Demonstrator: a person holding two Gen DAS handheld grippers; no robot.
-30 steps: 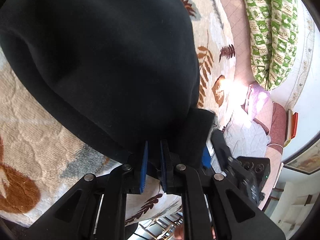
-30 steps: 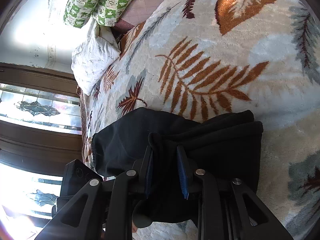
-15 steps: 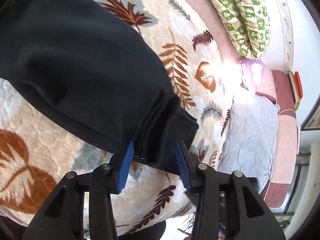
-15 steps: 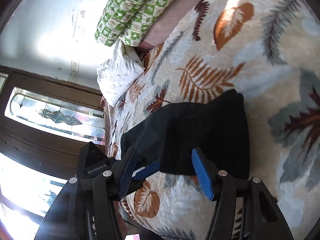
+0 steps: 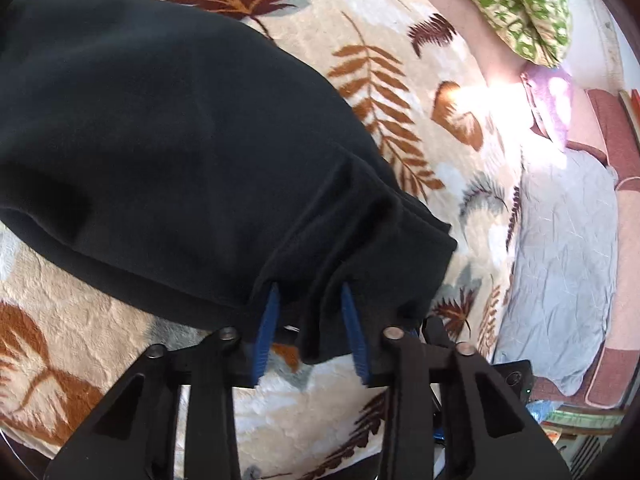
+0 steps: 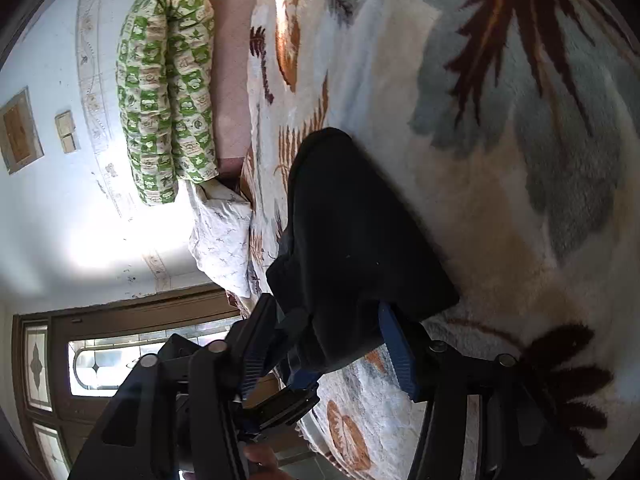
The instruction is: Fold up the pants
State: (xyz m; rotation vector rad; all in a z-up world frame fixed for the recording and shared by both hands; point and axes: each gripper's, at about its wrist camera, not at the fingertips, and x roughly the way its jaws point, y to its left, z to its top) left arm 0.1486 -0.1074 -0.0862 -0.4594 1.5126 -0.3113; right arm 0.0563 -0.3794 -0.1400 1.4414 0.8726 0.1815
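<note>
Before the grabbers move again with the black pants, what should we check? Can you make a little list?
1. Left gripper around the pants' edge: ok, fabric sits between its blue pads, with gaps showing.
2. Right gripper around the black pants: ok, jaws wide open.
3. Firm grip on either side: not ok, neither is shut.
4. Pants lying on the leaf-print blanket: ok.
5. Folded edges lined up: cannot tell, layers bunch near the left gripper.
6. Green pillow clear of pants: ok.
</note>
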